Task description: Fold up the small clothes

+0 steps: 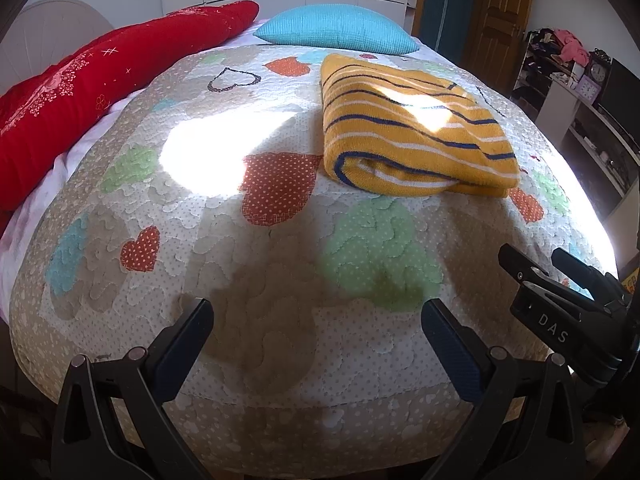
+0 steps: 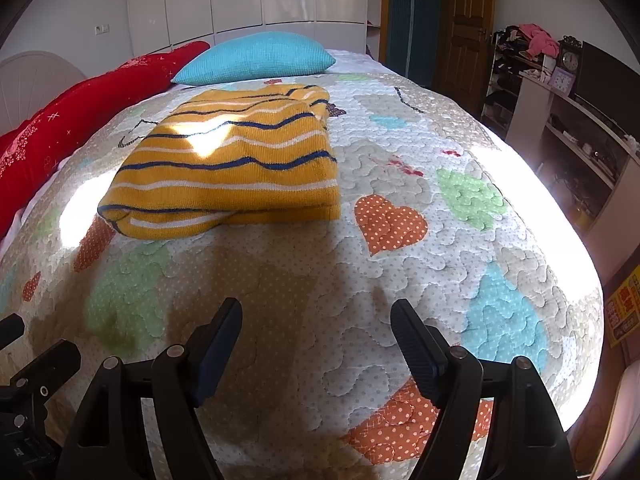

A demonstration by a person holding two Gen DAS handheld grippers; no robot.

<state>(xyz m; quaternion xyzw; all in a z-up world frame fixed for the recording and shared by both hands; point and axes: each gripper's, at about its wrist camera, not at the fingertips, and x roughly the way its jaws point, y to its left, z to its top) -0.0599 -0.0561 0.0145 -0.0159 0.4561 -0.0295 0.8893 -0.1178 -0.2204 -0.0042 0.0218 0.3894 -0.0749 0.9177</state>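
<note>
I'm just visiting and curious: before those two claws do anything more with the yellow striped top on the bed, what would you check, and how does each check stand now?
1. Left gripper open and empty: ok.
2. Right gripper open and empty: ok.
3. Yellow striped sweater folded into a compact bundle: ok.
4. Sweater lying fully on the quilt, away from the edge: ok.
5. Both grippers apart from the sweater, not touching it: ok.
6. Layers underneath the fold lying smooth: cannot tell, hidden.
</note>
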